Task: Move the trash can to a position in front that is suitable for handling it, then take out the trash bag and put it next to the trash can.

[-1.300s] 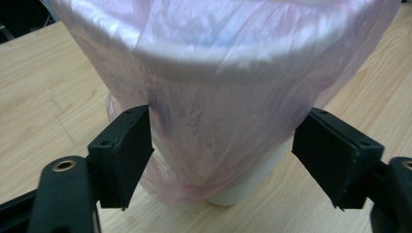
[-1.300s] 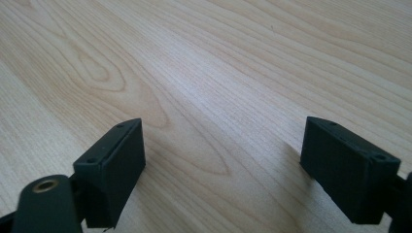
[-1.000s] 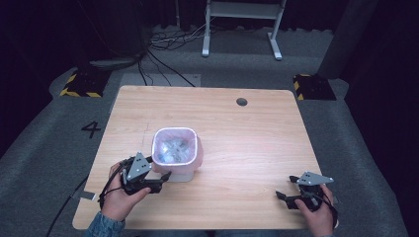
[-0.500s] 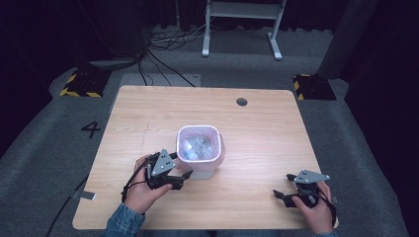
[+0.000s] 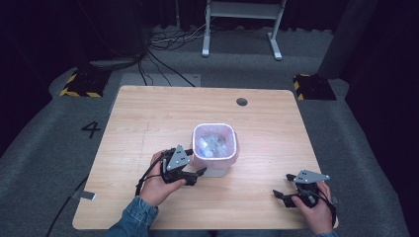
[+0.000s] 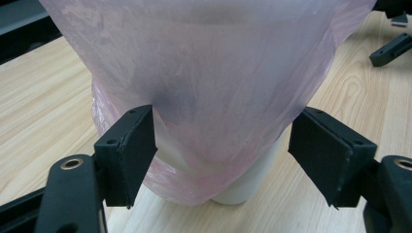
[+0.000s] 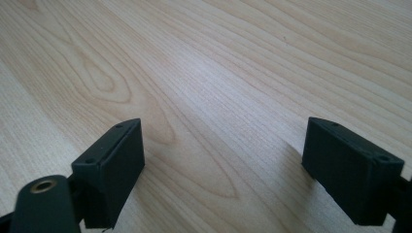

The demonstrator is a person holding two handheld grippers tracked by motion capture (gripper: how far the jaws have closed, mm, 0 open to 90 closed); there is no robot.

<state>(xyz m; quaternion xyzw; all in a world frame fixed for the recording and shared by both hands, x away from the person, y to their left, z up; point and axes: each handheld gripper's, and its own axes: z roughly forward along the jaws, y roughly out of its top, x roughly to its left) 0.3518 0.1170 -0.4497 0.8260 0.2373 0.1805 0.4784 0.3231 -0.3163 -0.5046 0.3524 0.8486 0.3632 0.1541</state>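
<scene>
Between the wide-open jaws of the left gripper (image 6: 221, 155) sits the white plastic bin with pink translucent liner (image 6: 204, 87), ungripped, contents blurry; right gripper (image 7: 223, 165) open, empty.

Thin plastic over hard plastic, on pale wood

The small white plastic bin (image 6: 243, 189) looks smooth and matt, wrapped in a translucent pink plastic liner bag (image 6: 204, 73), filmy and creased with a soft sheen. The light wooden table (image 7: 233, 73) shows fine grain under a smooth satin finish. The left gripper (image 6: 221, 160) has matt black pads (image 6: 138, 145), slightly rough-edged.
</scene>
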